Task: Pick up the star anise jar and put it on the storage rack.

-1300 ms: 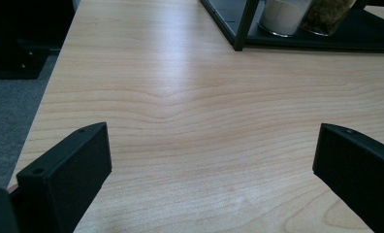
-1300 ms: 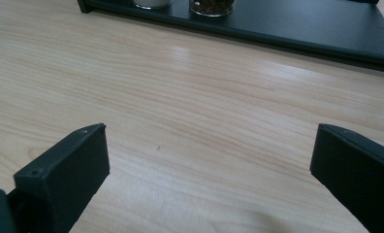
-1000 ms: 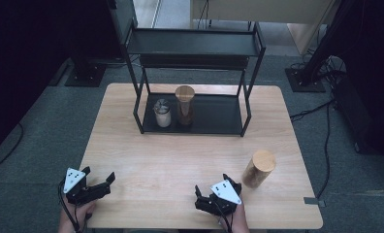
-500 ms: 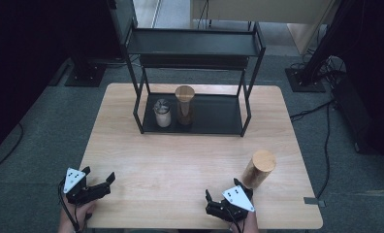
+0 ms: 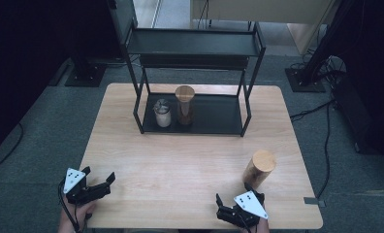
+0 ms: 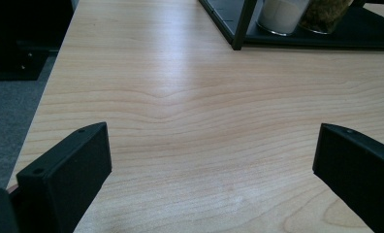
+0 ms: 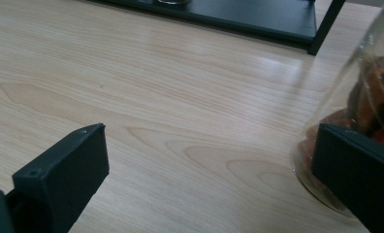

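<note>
While both hand-held grippers sit low at the near edge of the counter (image 5: pixel 190 160), neither holds anything. The left hand-held gripper (image 5: pixel 103 183) rests near the counter's near-left corner, jaws spread wide apart, released; in the left gripper view only bare wood lies between its jaws. The right hand-held gripper (image 5: pixel 238 204) is near the near-right part of the counter, jaws likewise spread and released, just on the near side of the cork-lidded jar (image 5: pixel 259 169). In the right gripper view this jar (image 7: pixel 360 111) stands upright on the wood at the right jaw, its clear glass wall showing orange-brown contents; the jaw's tip overlaps the jar's base in that view, and contact cannot be told. The other jaw stands well apart from the jar, over bare counter.

Taking the jar as landmark: the left hand-held gripper is well apart to its left. Farther back and to the jar's left stands the black rack (image 5: pixel 195 73), its lower tray (image 5: pixel 214 114) resting on the counter. On that tray stand a small white-filled jar (image 5: pixel 162 113) and, just beside it, a taller jar with dark contents (image 5: pixel 184 106) and a cork lid, both upright.
</note>
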The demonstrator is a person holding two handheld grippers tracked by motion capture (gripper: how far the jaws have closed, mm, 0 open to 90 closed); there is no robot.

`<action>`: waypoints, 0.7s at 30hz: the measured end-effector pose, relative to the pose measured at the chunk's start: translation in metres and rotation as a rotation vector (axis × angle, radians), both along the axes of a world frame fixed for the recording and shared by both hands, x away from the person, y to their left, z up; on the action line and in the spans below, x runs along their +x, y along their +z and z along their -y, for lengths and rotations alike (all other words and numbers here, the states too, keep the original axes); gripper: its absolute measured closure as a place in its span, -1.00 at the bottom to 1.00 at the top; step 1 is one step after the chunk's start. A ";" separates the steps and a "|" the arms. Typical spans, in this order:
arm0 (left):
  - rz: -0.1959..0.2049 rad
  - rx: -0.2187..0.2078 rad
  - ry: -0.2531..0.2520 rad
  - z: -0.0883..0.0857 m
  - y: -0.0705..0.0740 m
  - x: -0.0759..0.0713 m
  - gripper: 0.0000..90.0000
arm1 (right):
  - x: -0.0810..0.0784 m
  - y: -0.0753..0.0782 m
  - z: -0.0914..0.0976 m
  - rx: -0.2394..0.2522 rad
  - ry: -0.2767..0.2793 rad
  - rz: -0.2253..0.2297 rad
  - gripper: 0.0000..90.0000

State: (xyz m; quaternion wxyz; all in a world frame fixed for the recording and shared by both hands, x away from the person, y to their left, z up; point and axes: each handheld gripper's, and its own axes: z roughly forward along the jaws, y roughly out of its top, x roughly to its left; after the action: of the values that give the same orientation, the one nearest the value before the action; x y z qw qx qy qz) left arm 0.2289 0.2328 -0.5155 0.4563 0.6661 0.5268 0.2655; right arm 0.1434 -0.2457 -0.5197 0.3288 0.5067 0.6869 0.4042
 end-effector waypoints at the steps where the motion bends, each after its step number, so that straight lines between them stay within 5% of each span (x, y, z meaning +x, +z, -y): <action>1: 0.000 0.000 0.000 0.000 0.000 0.000 -0.99 | -0.001 0.000 0.001 0.001 -0.002 -0.002 -1.00; 21: -0.001 0.006 0.000 0.001 0.000 0.000 -0.99 | -0.009 0.000 0.040 -0.018 -0.072 -0.010 -1.00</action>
State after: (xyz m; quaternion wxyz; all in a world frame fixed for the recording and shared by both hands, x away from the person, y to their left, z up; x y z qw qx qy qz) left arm 0.2288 0.2322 -0.5154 0.4543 0.6675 0.5262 0.2667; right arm 0.1344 -0.2857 -0.5200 0.3443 0.5303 0.6733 0.3832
